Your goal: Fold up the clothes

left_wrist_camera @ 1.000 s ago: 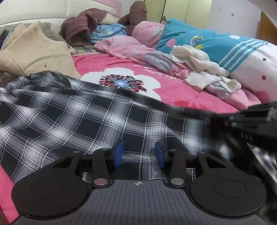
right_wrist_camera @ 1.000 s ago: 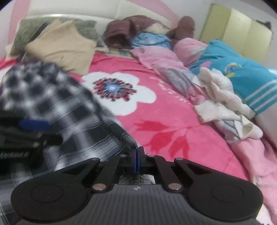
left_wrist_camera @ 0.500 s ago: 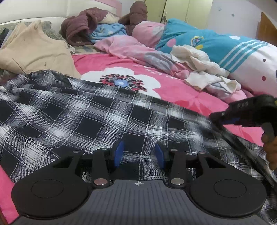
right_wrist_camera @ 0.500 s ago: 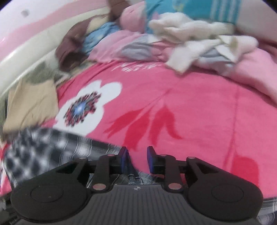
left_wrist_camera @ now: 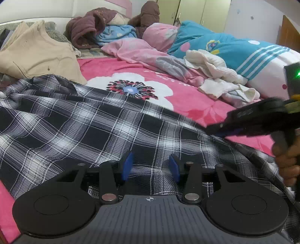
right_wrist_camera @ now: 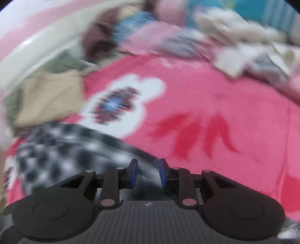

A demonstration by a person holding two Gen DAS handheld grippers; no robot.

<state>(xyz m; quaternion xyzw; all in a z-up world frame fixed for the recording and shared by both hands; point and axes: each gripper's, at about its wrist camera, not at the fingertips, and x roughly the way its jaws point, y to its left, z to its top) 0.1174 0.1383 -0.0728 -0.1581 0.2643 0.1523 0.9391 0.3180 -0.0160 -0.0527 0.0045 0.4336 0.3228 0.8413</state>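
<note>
Woven plaid shirt (left_wrist_camera: pixel 90 127) is spread rumpled on the fleecy pink bedspread (left_wrist_camera: pixel 189 105); left tool (left_wrist_camera: pixel 151 168) and right tool (right_wrist_camera: pixel 147 173) are held apart, unclamped.

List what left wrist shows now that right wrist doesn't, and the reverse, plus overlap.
Left wrist only: the right claw seen from outside, with the hand gripping its handle; the green wardrobe doors; sharp plaid detail.

Right wrist only: the right claw end-on, open over the shirt's edge, and red leaf prints on the sheet. The frame is motion-blurred.

Both: plaid shirt spread on the pink bedsheet, the white flower print, the beige garment, the white towel pile. The left claw is open over the plaid.
</note>
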